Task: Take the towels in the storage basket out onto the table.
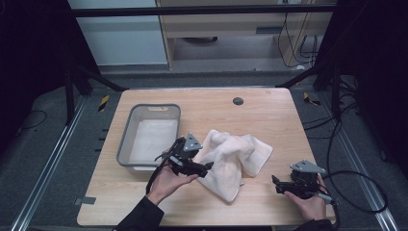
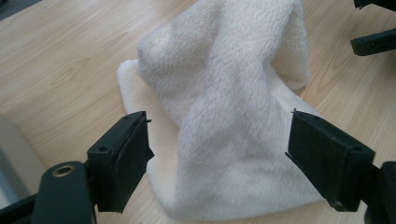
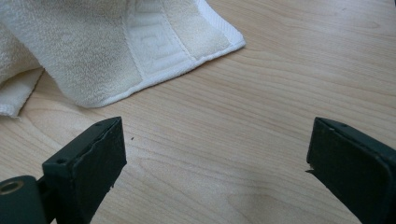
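Terry-cloth white, the towel (image 1: 234, 159) lay crumpled mid-table just right of the grey basket (image 1: 126, 139), with the left gripper (image 2: 219, 154) gaping over a raised fold and the right gripper (image 3: 215, 163) gaping above bare wood, so pinching separate hemmed corners would likely serve best.

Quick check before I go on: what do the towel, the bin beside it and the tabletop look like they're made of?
Towel: soft cream terry cloth, likely cotton; looped pile and a flat woven border band with a stitched hem.
Bin: looks like grey moulded plastic, matte, with smooth rounded corners; metal can't be ruled out.
Tabletop: light wood grain, smooth low sheen; could be laminate or veneer rather than solid wood.
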The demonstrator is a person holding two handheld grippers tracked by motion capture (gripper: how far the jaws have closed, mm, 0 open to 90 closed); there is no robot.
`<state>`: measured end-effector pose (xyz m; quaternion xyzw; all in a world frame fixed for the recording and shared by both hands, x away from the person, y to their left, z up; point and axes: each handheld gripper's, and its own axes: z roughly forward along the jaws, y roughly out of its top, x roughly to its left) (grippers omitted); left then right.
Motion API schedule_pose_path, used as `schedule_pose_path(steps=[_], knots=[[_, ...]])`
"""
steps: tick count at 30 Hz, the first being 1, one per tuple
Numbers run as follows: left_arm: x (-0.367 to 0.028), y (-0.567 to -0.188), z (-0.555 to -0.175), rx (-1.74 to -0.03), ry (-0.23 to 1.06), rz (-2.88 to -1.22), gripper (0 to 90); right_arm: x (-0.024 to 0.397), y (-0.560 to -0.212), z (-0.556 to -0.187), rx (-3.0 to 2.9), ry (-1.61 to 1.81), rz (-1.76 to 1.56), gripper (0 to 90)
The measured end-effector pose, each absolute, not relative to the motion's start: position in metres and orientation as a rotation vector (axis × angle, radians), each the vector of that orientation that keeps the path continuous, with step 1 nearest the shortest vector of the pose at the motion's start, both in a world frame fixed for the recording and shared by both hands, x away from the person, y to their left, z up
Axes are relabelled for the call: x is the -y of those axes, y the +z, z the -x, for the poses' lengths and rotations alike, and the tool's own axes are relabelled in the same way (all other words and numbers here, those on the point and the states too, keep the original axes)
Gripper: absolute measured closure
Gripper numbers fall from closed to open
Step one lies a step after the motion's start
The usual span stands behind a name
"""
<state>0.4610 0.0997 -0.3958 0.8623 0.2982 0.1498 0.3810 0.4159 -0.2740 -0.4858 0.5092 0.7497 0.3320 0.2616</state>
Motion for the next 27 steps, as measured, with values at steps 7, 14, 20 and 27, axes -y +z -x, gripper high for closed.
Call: schedule_pose_path(steps=[7, 14, 20, 27], knots=[[-0.131, -0.397, -0.448, -0.811, 0.414, -2.148, 21.9, 0.274, -0.486, -0.416, -2.026, 0.894, -1.388, 4.5], [-0.161, -0.400, -0.438, -0.868, 0.430, -2.099, 24.9, 0.274, -0.485, -0.415, -2.022, 0.901, -1.405, 4.5], [-0.185, -0.407, -0.428, -0.935, 0.474, -2.061, 27.2, 0.274, -0.485, -0.415, -2.020, 0.906, -1.413, 4.5], [-0.208, -0.417, -0.419, -1.009, 0.534, -2.012, 30.2, 0.275, -0.484, -0.414, -2.020, 0.909, -1.410, 4.5]])
